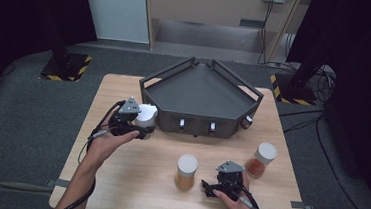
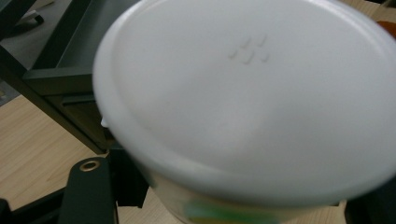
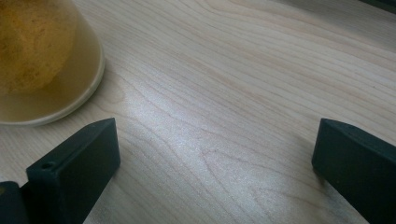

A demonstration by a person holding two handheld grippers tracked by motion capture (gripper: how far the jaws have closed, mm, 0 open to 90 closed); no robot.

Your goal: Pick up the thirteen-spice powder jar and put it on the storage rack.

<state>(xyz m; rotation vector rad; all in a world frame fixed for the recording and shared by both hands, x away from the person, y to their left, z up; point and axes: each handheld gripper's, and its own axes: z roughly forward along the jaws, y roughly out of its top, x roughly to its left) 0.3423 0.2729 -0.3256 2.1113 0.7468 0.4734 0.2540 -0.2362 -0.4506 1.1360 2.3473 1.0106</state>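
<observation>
While the left hand-held gripper (image 1: 143,126) sits at centre left of the high view, its jaws are closed on a white-lidded jar (image 1: 146,114), which it holds just beside the left front corner of the dark tray (image 1: 202,93). In the left gripper view the jar's white lid (image 2: 252,93) is very close to the lens and blurred; a strip of green and yellow label (image 2: 219,215) peeks out beneath it at the bottom edge, and the tray's dark wall runs along the upper left. Whether the jar rests on the desk (image 1: 137,181) or is clear of it cannot be told.

The right hand-held gripper (image 1: 208,187) lies low at lower centre right of the high view, jaws spread wide with nothing between them. The right gripper view shows bare wood grain between the two black jaws, and the base of a jar with yellowish contents (image 3: 42,60) in the upper left, close to one jaw but apart from it. That jar (image 1: 186,172) stands upright just left of the right hand-held gripper in the high view. A third jar with reddish-brown contents (image 1: 261,160) stands upright further right, near the desk's right edge.
</observation>
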